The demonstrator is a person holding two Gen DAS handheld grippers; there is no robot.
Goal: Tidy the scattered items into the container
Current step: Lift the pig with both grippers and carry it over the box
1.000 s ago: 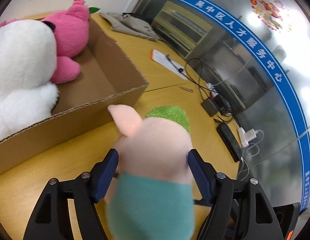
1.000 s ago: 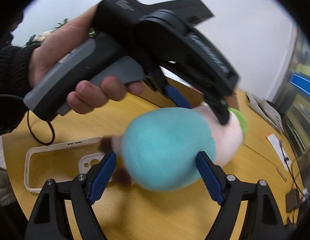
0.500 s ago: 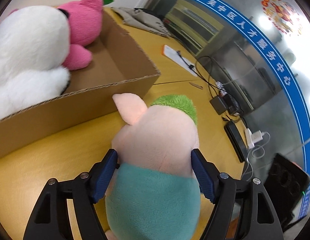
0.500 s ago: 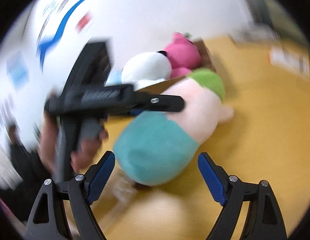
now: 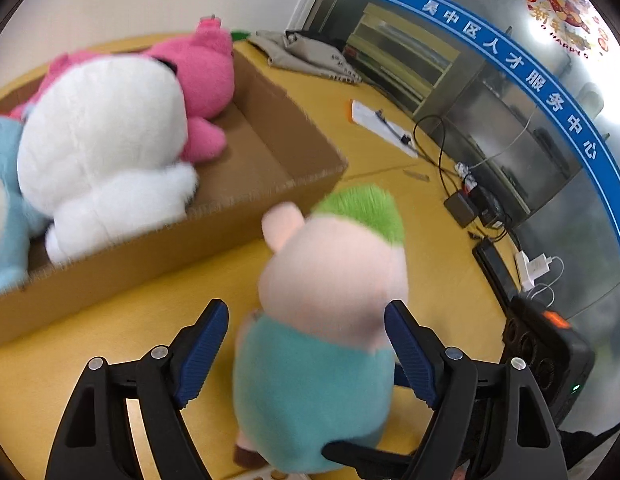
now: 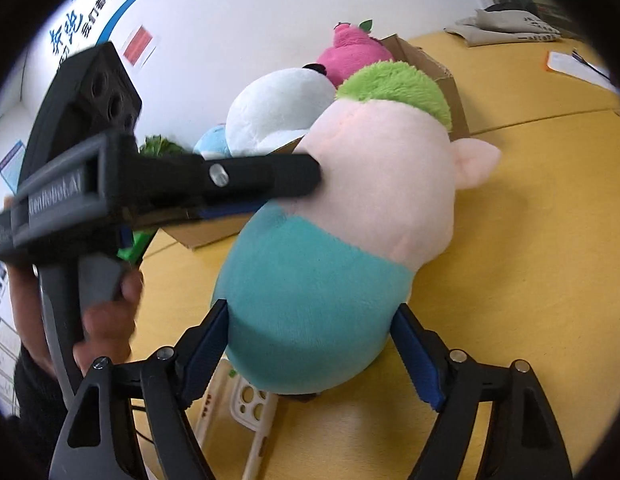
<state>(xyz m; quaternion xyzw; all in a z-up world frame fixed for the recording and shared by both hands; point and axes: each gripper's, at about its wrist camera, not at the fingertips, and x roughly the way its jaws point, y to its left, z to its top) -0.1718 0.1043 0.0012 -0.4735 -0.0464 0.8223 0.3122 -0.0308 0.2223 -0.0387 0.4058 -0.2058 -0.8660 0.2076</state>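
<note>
Left wrist: cardboard box [image 5: 294, 136] holds plush toys [image 5: 106, 148].

Setting: office or service centre. A blue band [image 5: 521, 76] with Chinese lettering is running along glass partitions [image 5: 489, 128]; shelving [image 5: 405, 64] is showing behind them. Cables [image 5: 437, 148], chargers [image 5: 533, 268] and papers [image 5: 373, 120] are lying on the yellow surface [image 5: 429, 240]. Posters [image 6: 14, 160] are hanging on the white wall [image 6: 238, 20].
</note>
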